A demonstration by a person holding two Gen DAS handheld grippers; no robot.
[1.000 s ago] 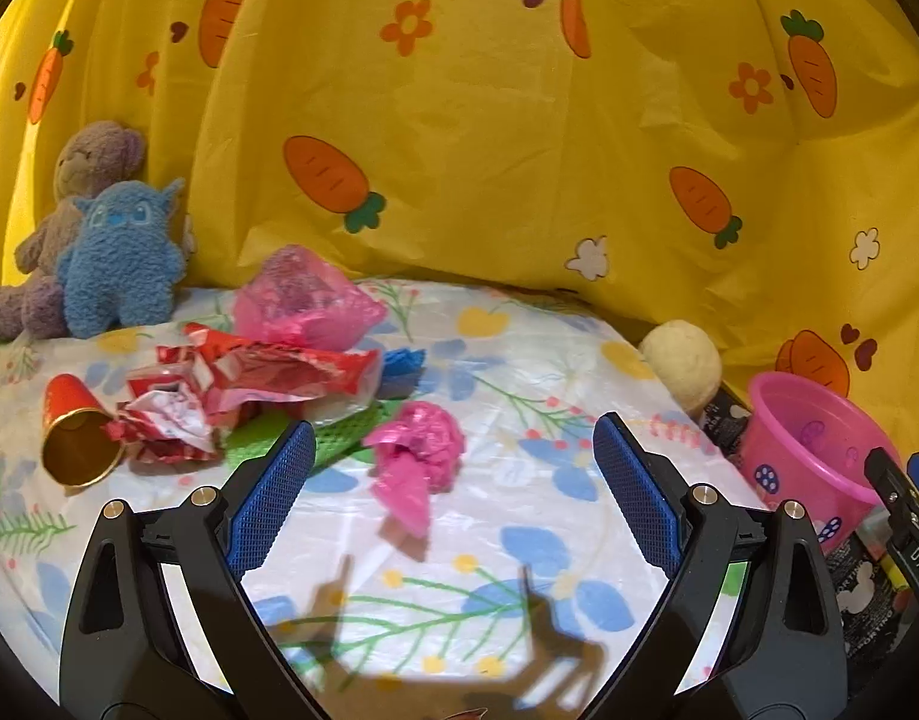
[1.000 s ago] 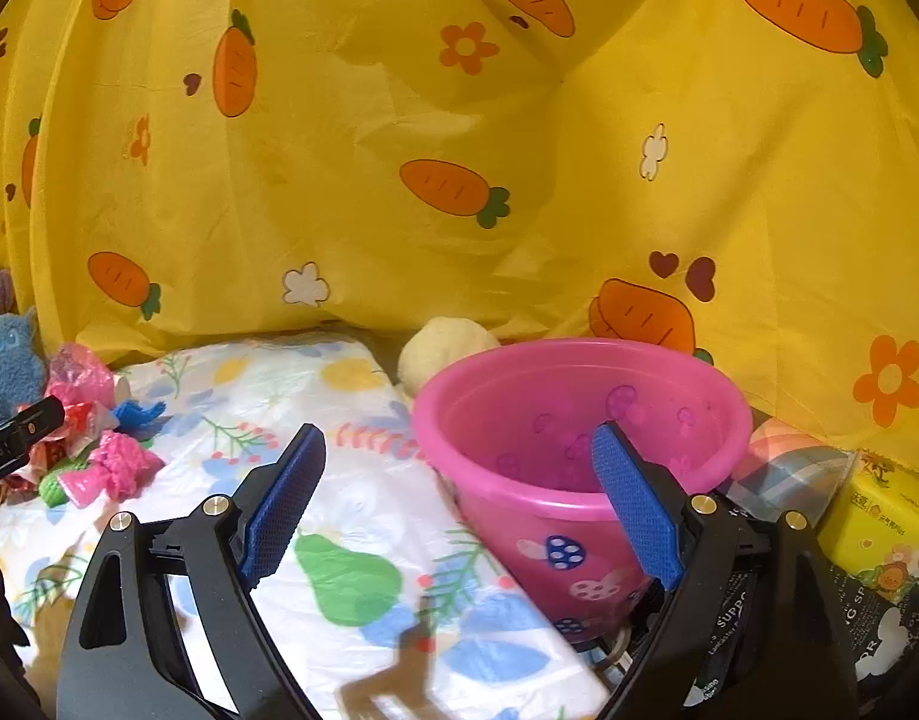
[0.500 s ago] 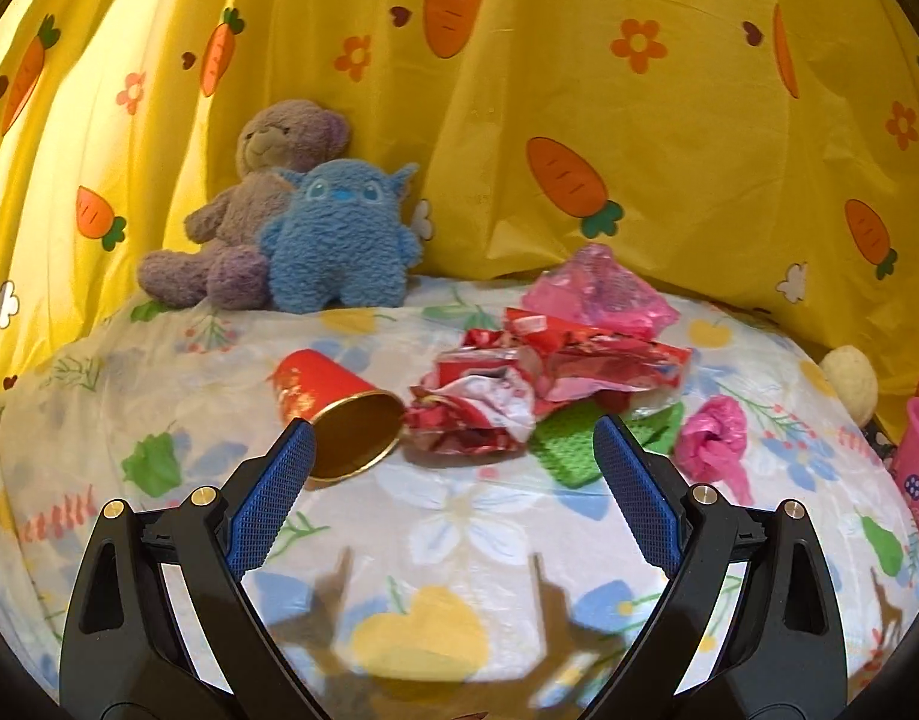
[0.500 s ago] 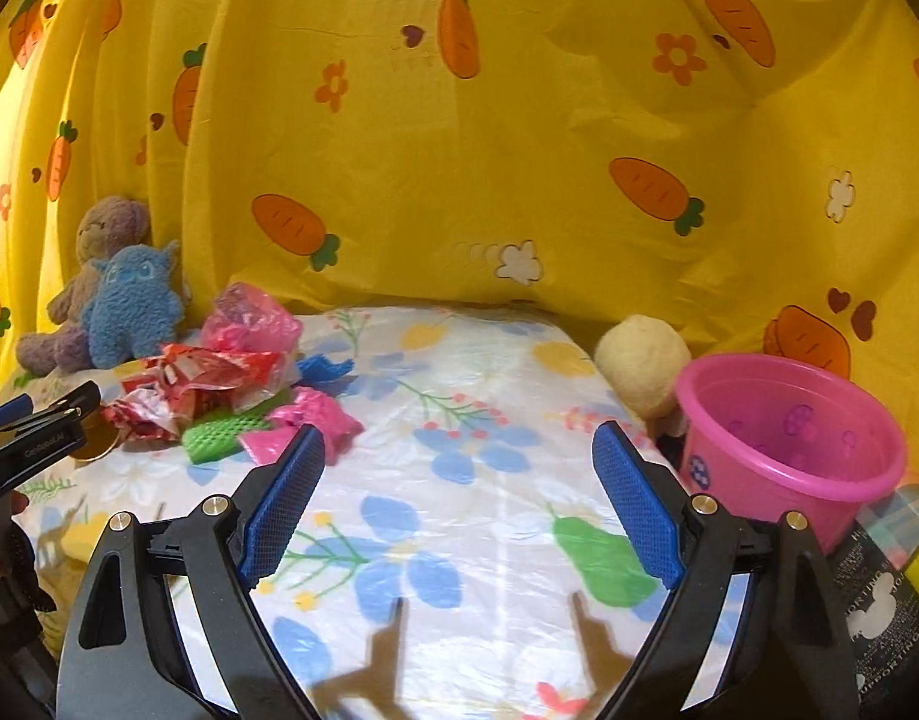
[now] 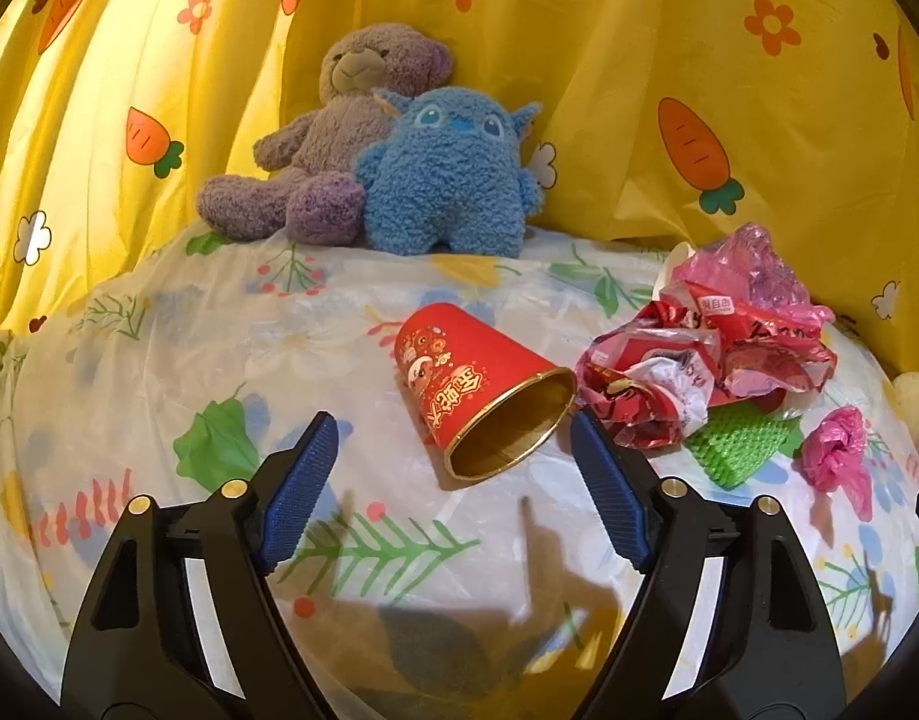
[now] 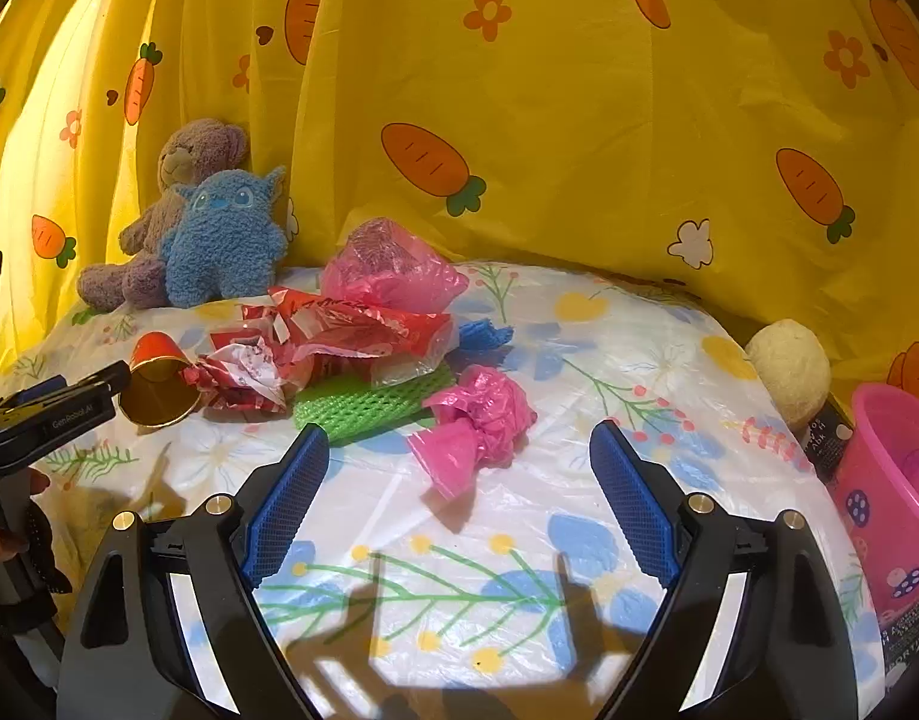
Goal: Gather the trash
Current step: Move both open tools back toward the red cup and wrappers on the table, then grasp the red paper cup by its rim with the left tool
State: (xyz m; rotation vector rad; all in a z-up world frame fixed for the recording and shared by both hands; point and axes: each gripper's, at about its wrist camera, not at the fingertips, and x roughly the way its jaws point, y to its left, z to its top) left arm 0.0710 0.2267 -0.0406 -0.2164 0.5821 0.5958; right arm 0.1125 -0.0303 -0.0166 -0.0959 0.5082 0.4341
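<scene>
The left tool (image 5: pixel 453 456) hangs with jaws apart, empty, lined up on the red cup (image 5: pixel 477 387), which lies on its side on the worktop (image 5: pixel 159 348), mouth toward the tool, touching the wrappers (image 5: pixel 687 372). The cup is probably thin paper: light and easily crushed, so pinch it gently across the body near the rim. The right tool (image 6: pixel 459 462) is also spread and empty, facing the pink wad (image 6: pixel 477 420): soft, weightless, grippable anywhere. The bucket (image 6: pixel 891 480) stands at the right edge.
</scene>
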